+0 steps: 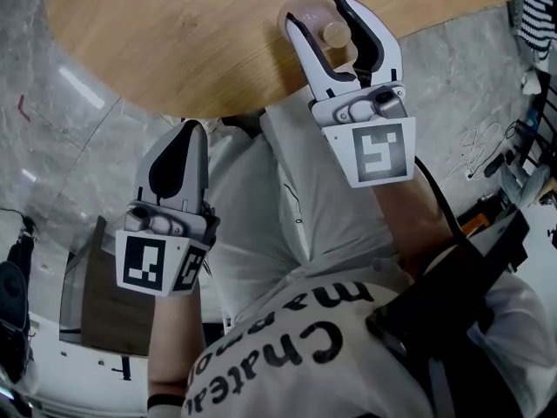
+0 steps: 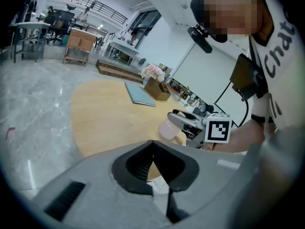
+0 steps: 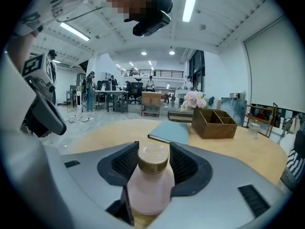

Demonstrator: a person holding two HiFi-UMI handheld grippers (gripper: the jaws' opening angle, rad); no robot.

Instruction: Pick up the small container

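- The small container [image 3: 151, 182], a pale pink bottle with a tan cap [image 3: 153, 157], stands upright on the round wooden table [image 1: 174, 33], close to the edge nearest the person.
- The right gripper [image 1: 315, 11] reaches in over that near edge. Its jaws stand wide, one on each side of the bottle.
- In the right gripper view the dark ribbed pads [image 3: 125, 162] lie against the bottle's body left and right. The cap rises between their tips, and wood shows under the bottle's base.
- From the head view only the cap and a strip of the pink body show between and past the jaw tips.
- The left gripper [image 1: 191, 133] is held off the table, short of the near edge and beside the person's light trouser leg, well apart from the bottle.
- Its jaws are together, tips meeting, with nothing between them. The left gripper view shows only a narrow slit below the tips.
- That view looks across the table at the right gripper, with its marker cube [image 2: 219, 130] facing the camera and the pink bottle just beyond.
- Toward the table's far edge lie a light blue notebook [image 3: 171, 131] and, to its right in the right gripper view, a brown wooden organiser box [image 3: 214, 123] with open compartments.
- Pink flowers [image 3: 195, 99] show just behind the box.
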